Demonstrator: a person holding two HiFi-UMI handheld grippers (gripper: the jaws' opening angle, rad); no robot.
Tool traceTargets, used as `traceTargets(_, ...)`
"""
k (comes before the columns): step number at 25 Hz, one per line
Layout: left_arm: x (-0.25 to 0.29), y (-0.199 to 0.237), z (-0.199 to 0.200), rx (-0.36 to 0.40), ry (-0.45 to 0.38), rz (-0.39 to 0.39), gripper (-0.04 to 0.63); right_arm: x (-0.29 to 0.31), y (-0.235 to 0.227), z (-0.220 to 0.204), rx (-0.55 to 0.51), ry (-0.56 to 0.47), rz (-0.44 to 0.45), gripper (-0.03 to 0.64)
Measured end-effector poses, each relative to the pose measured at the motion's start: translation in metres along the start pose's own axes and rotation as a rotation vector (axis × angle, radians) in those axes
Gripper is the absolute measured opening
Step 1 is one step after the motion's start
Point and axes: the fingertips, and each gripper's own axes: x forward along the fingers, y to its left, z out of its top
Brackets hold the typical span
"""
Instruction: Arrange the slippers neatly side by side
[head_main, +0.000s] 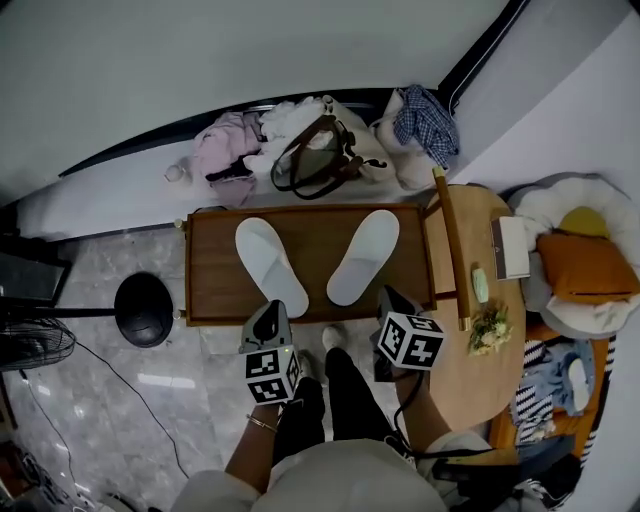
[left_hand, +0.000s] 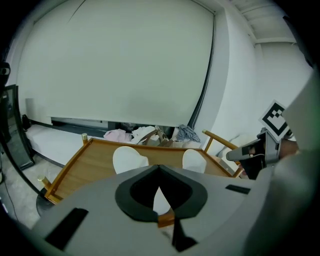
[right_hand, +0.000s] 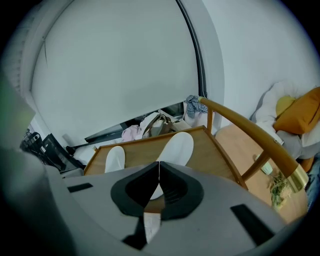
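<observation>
- My left gripper (head_main: 270, 310) has its jaws pressed tip to tip with nothing between them; it hangs over the tray's near rim.
- My right gripper (head_main: 393, 298) is likewise closed and empty, tilted down toward the same rim.
- The left slipper (head_main: 270, 262) lies at 12 o'clock from the left gripper. The right slipper (head_main: 364, 255) lies at 11 o'clock from the right gripper.
- Both white slippers rest flat on the wooden tray table (head_main: 205, 300), well apart. Their near ends lean toward each other, their far ends splayed to 11 and 1 o'clock.
- I judge the step in hand to be the approach, so I should spread both jaws before getting any lower.
- I'd pinch each slipper's near end at its edge, then swing the far ends inward until the long sides run parallel.
- I'd slide rather than lift, since these look light and floppy.
- The wooden chair arm (head_main: 452, 240) at 3 o'clock crowds the right gripper, so I'd keep that wrist tucked in.
</observation>
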Motion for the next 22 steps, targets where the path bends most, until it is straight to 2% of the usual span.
traceTargets(22, 0.042, -0.007, -0.011, -0.025, 0.041, 0.023, 0.017, 0.041, -0.026, 0.000, 0.001, 0.052, -0.007, 0.038)
